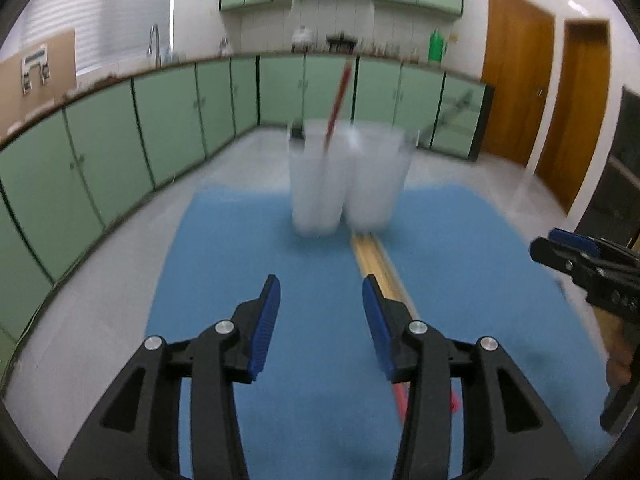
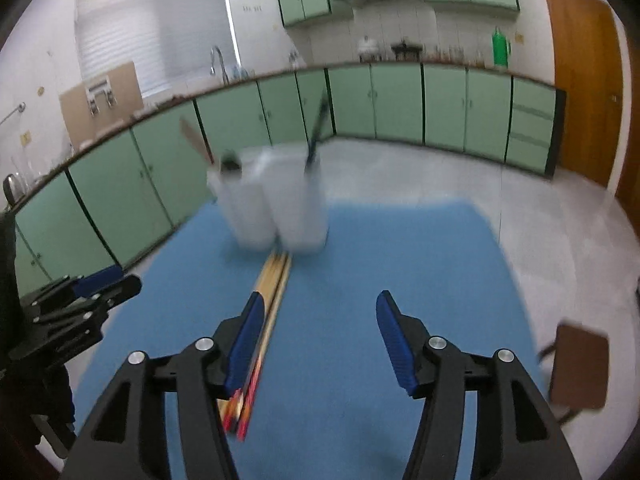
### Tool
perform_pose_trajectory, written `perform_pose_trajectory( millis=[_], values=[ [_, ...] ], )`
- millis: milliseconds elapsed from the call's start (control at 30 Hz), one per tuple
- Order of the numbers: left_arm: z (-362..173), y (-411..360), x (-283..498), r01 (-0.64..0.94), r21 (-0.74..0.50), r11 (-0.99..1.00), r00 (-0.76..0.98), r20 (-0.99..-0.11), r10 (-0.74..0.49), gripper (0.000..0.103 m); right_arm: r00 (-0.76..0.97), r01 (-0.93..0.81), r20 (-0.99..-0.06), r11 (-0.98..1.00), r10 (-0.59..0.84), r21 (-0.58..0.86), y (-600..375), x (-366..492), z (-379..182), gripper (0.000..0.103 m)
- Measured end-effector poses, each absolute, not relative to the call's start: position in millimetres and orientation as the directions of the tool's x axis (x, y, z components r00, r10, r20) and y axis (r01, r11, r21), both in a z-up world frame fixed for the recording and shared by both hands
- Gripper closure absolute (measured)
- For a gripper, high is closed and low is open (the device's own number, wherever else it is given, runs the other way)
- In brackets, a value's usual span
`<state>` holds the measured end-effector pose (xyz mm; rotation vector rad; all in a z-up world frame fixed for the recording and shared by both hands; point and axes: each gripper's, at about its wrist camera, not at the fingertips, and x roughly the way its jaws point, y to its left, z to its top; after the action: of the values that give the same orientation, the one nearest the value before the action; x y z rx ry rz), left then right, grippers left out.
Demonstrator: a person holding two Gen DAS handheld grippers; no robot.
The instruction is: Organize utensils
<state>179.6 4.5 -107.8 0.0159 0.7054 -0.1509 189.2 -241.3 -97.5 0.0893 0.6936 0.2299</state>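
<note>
Chopsticks (image 2: pixel 272 292) lie below both downward-tilted grippers, fingers (image 1: pixel 266 324) parted, gripping nothing.

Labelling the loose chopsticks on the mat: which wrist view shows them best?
Right wrist. The chopsticks show nearly whole there, from the white cups to their red ends, beside the right gripper. In the left wrist view, the left gripper hides their middle.
</note>
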Motion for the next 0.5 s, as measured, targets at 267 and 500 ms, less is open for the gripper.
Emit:
perform_pose_trajectory(
  millis=[267, 500],
  values=[
    [-169.1, 7.9, 154.5, 0.143, -0.032, 0.989, 0.644, -0.756, -0.118, 0.061, 0.62, -0.209, -0.734, 0.96, 0.276, 0.184, -208.2, 156.1, -164.3, 0.046],
    [-181.8, 9.2, 149.2, 0.139, -0.029, 0.99, 0.627, -0.771, -0.11, 0.059, 0.598, -0.252, -0.754, 0.957, 0.272, 0.145, -192.3, 147.1, -174.7, 0.046]
  ],
)
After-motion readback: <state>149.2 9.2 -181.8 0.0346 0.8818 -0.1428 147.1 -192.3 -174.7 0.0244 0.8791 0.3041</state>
